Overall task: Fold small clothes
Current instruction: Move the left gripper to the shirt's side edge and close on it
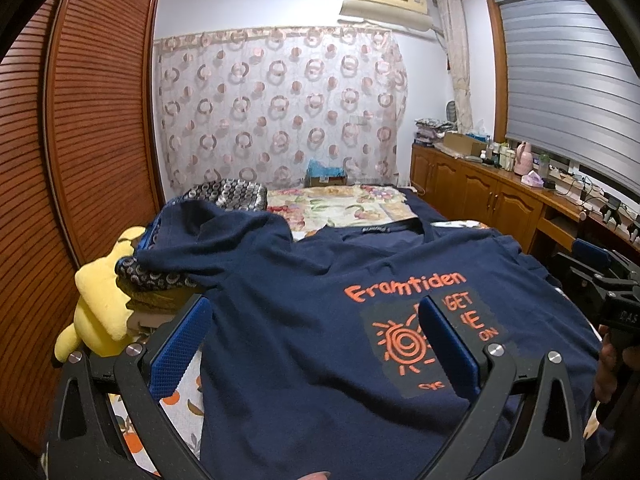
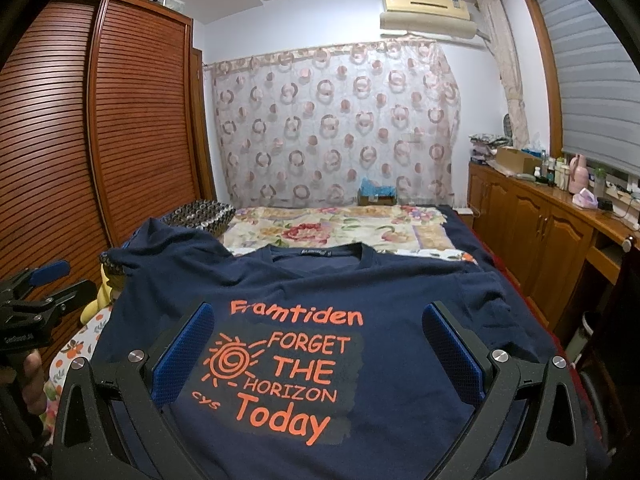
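A navy T-shirt (image 1: 304, 320) with orange print lies face up on the bed, collar at the far end; it also shows in the right wrist view (image 2: 400, 304). Its left sleeve (image 1: 216, 236) is bunched up over a pile at the left. My left gripper (image 1: 316, 312) is open and empty, hovering over the shirt's lower left part. My right gripper (image 2: 318, 320) is open and empty above the printed chest. Each gripper shows at the edge of the other's view: the right one (image 1: 608, 292), the left one (image 2: 36, 296).
A yellow plush toy (image 1: 100, 312) and patterned folded cloth (image 1: 152, 276) sit at the bed's left edge. A floral bedspread (image 2: 340, 228) lies beyond the shirt. A wooden wardrobe (image 2: 120, 128) stands left, and a cluttered wooden cabinet (image 2: 540, 216) right.
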Available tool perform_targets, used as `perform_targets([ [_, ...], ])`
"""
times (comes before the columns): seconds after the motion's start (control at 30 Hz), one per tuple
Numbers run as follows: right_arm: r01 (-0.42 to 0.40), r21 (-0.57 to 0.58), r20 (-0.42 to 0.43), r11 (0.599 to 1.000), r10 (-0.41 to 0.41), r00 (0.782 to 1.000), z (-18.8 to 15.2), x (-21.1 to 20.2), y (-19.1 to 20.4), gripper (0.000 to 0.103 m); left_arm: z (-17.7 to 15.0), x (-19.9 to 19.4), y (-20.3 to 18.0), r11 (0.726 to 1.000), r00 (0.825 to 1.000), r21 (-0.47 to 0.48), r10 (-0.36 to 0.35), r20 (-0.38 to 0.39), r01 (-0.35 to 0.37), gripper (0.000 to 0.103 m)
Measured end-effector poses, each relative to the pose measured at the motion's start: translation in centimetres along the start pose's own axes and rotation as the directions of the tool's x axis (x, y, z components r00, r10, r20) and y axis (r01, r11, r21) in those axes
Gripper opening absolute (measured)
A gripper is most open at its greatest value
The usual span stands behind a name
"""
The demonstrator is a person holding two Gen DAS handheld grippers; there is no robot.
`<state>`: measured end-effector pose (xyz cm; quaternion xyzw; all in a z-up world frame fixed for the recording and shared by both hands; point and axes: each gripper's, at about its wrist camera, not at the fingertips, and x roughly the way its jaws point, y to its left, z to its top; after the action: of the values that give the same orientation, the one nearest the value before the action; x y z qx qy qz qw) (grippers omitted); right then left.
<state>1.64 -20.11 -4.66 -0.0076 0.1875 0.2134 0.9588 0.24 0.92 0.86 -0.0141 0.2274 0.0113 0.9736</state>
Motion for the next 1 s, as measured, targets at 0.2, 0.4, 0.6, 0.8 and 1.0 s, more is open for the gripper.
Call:
perform_targets([
  [0.2, -0.032, 0.001, -0.047, 0.999, 0.032, 0.998, 0.0, 1.4, -0.3, 0.103, -0.3, 1.8, 2.6, 1.0, 0.999, -0.011, 0.017, -0.044, -0.018, 0.103],
  [0.4, -0.052, -0.035, -0.083, 0.998, 0.048, 0.995, 0.8, 3.3, -0.4, 0.103, -0.1, 3.4, 4.2, 0.999, 0.996, 0.002, 0.042, -0.075, -0.042, 0.103],
  [0.6, -0.063, -0.067, -0.126, 0.996, 0.054, 0.991, 1.7, 5.8, -0.4, 0.103, 0.5, 5.5, 6.2, 0.999, 0.993, 0.014, 0.054, -0.103, -0.053, 0.103],
  [0.8, -0.101, -0.072, -0.177, 0.992, 0.087, 0.98, 3.2, 8.1, -0.8, 0.103, 1.5, 7.4, 8.5, 0.999, 0.991, -0.008, 0.033, -0.128, -0.034, 0.103],
  [1.0, -0.161, -0.063, -0.226, 0.985, 0.143, 0.964, 4.3, 11.1, -1.6, 0.103, 3.1, 9.5, 10.8, 1.0, 0.989, -0.016, 0.025, -0.147, -0.027, 0.102],
])
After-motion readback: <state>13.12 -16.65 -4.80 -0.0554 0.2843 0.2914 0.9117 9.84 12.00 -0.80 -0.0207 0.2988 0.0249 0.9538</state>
